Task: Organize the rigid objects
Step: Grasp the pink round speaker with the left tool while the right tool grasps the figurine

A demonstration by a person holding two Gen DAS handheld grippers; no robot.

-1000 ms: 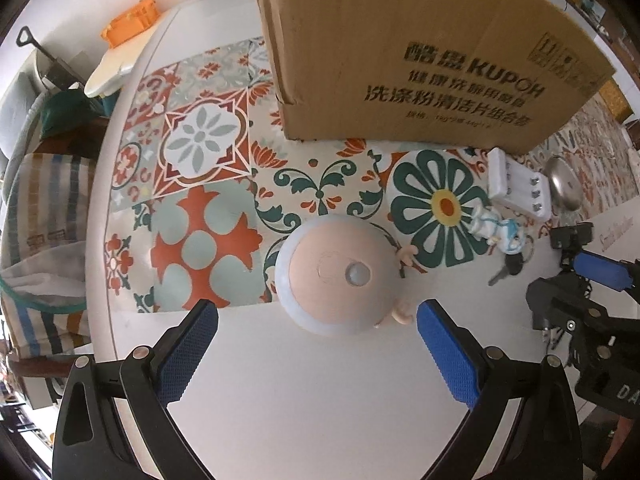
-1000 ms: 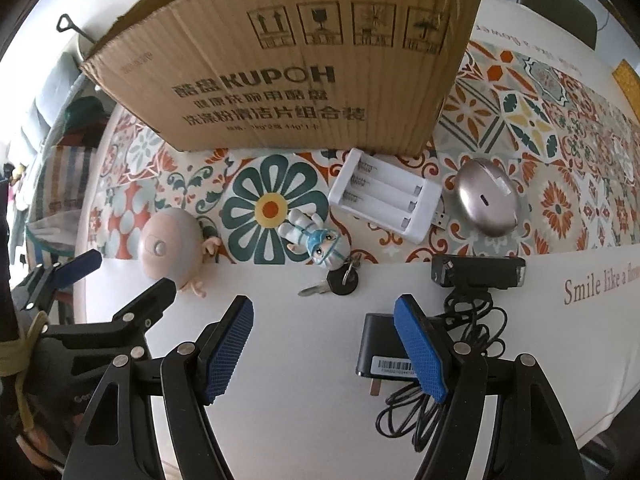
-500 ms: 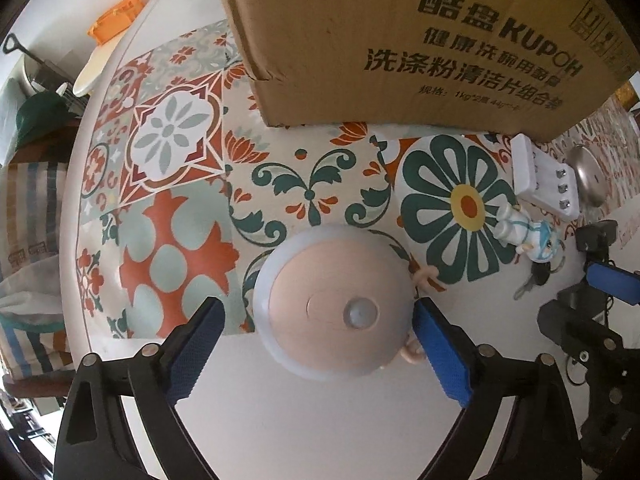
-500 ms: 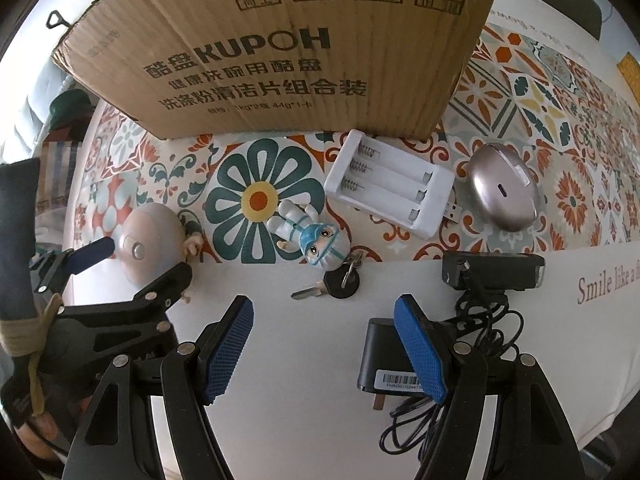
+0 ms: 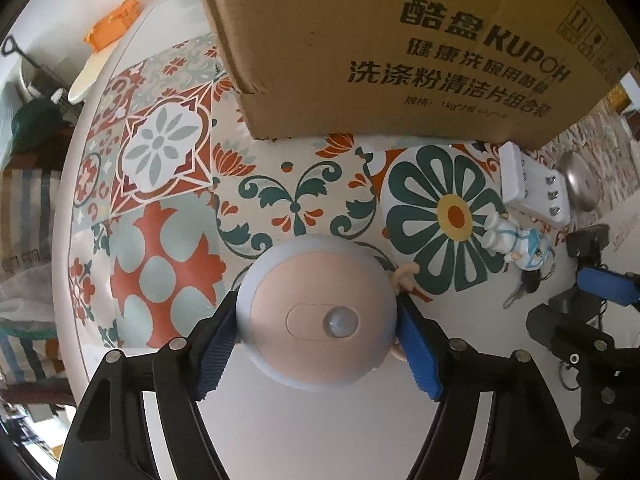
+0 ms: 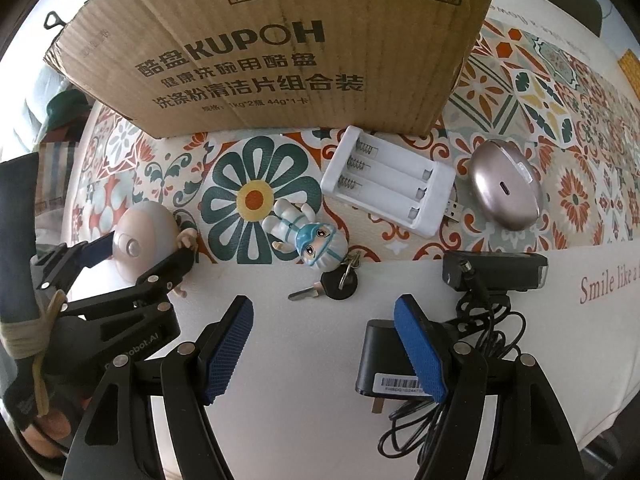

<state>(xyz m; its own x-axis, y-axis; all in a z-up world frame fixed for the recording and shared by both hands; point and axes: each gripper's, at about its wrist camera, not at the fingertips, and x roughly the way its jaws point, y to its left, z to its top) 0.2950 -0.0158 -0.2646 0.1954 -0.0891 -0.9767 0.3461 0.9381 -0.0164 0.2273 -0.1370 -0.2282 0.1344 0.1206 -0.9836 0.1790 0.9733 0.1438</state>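
Observation:
My left gripper (image 5: 318, 350) is shut on a round pink night light (image 5: 316, 318) with a small sensor dome, its blue pads touching both sides; the light rests on the table. It also shows in the right wrist view (image 6: 138, 240). My right gripper (image 6: 326, 354) is open and empty above bare white tablecloth. Ahead of it lie a doll keychain with a black key (image 6: 316, 242), a white battery charger (image 6: 386, 186), a metallic oval mouse (image 6: 506, 186), a black device (image 6: 494, 270) and a black power adapter with cable (image 6: 380, 364). A large KUPOH cardboard box (image 6: 280, 40) stands behind.
The table has a patterned floral cloth (image 5: 160, 168) and a white strip near me. An orange object (image 5: 112, 26) sits at the far left corner. Striped fabric (image 5: 24, 208) hangs beyond the table's left edge.
My left gripper moved forward around the night light and closed its pads on it. My right gripper edged forward and stayed open.

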